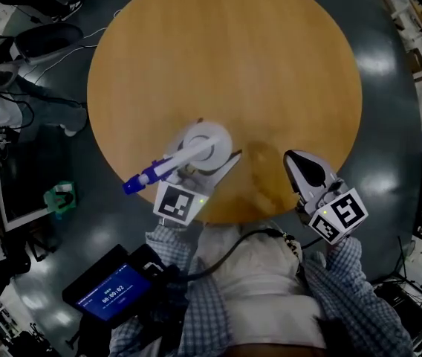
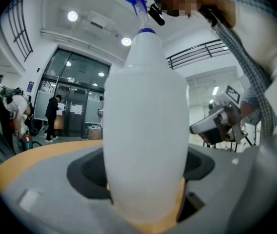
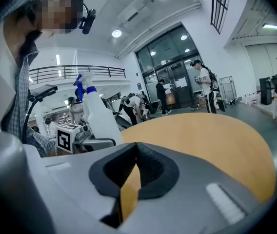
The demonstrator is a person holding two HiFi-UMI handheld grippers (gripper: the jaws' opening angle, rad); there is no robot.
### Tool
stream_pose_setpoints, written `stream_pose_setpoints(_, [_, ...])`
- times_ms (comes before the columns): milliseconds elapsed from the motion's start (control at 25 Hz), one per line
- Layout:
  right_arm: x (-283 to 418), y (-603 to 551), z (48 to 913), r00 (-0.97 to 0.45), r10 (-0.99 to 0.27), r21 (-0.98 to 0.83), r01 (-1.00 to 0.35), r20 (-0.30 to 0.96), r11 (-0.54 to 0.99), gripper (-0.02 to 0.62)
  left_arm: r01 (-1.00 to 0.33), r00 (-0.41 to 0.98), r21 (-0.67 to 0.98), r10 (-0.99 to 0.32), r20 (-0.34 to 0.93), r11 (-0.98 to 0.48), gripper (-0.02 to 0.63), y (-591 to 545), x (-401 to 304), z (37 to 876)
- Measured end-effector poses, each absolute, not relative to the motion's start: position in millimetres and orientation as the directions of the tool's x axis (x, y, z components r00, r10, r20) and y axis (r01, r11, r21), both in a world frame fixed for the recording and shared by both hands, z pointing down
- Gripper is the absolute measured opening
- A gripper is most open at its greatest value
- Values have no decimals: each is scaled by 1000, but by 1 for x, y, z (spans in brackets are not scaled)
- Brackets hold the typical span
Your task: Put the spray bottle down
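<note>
The spray bottle (image 1: 202,146) has a white body and a blue trigger head (image 1: 138,182). My left gripper (image 1: 209,161) is shut on its body and holds it just above the near edge of the round wooden table (image 1: 270,65). In the left gripper view the bottle (image 2: 146,130) stands upright between the jaws and fills the middle, with its blue head at the top. My right gripper (image 1: 302,166) hovers over the table's near right edge, jaws together and nothing in them. In the right gripper view the pads (image 3: 134,150) meet, and the bottle (image 3: 98,116) shows at the left.
A device with a blue screen (image 1: 111,288) hangs at the person's left side, with a cable running to it. A green object (image 1: 61,198) and cables lie on the dark floor left of the table. People stand far off by the glass doors (image 3: 202,89).
</note>
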State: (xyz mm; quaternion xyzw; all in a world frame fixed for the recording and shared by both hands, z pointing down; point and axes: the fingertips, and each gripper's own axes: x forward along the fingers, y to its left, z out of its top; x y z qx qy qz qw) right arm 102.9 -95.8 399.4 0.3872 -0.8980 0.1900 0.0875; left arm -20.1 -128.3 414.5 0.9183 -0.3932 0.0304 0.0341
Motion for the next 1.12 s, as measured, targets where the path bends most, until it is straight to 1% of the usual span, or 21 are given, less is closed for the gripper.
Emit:
stream_pose_setpoints(320, [112,-93,420,-683,-627,-287,-728,373,622,3,-763,645,91,-750,146,-640,408,-142,-26,460])
stream_pose_setpoints(480, [112,-91,428,-683,-614,-266,-725,395,636,3,-773,626,12,-758,183,-635,408,-148,-26,478])
stream_pose_setpoints(720, [102,-88,438,-680,-597,-270,-725,425,634,3,-734,650,-53,-723,233,-677,408,-141,-23,499])
stream_pose_setpoints(1000, [98,-88,445,-682,-580,-277,-721,446,635,3,-729,656,-28,-709,259,-684,408,-134,-21,520])
stream_pose_setpoints(1120, [99,-86,445,-682,-573,-280,-720,455,634,3,-736,656,8,-710,256,-677,408,-132,-22,521])
